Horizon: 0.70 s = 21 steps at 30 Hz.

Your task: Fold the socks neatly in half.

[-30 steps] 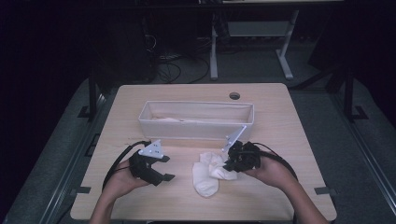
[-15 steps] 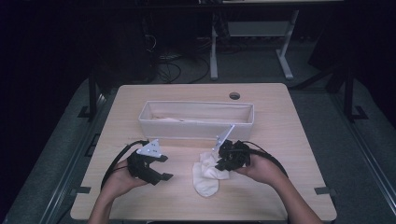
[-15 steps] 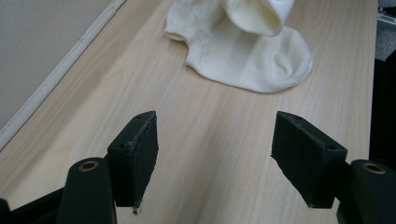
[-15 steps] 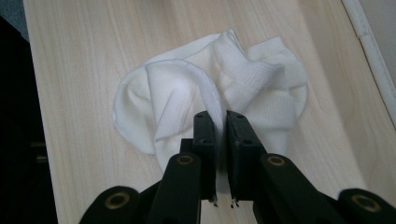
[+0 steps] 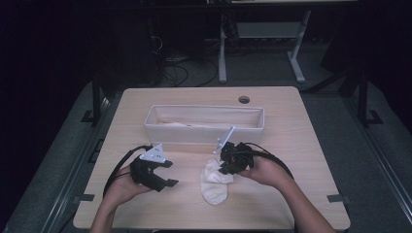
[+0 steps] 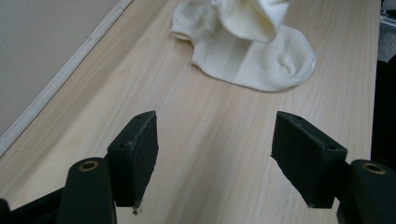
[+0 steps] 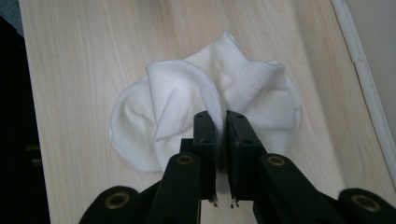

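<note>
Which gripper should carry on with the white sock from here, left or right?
Right, most likely. The right gripper is already shut on an edge of the white sock, lifting a fold. The left gripper stands open over bare table, apart from the sock.

Black claws (image 5: 227, 167), brass screws, trailing cables

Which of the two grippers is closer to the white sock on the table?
Right. The right gripper is shut on an edge of the white sock, pinching its fabric. The left gripper hangs open above bare table, apart from the sock, which lies ahead of its jaws.
</note>
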{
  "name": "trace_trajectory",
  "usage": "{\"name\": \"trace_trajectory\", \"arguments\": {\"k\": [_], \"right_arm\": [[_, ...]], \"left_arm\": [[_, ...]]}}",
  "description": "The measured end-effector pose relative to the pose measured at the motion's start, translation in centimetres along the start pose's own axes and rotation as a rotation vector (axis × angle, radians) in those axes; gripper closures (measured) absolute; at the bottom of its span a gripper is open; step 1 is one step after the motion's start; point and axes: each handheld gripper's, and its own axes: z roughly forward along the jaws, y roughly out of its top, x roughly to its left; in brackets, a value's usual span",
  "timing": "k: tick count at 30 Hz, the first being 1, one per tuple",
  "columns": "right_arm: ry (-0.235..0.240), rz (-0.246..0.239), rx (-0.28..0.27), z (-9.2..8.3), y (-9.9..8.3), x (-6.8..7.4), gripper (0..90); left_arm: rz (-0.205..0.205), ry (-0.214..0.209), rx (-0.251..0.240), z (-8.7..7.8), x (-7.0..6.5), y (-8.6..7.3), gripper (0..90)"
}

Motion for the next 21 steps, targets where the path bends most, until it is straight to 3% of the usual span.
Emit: {"name": "trace_trajectory", "arguments": {"k": [12,21], "right_arm": [[-0.001,0.007,0.047,2.0,0.1,-0.5,82.6],[0.012,0.042,-0.008,2.9,-0.6,-0.6,82.5]], "left_arm": [[0.004,-0.004,0.011,0.0,0.1,-0.1,31.5],[0.008,-0.003,0.010,-0.2,0.1,-0.1,31.5]]}}
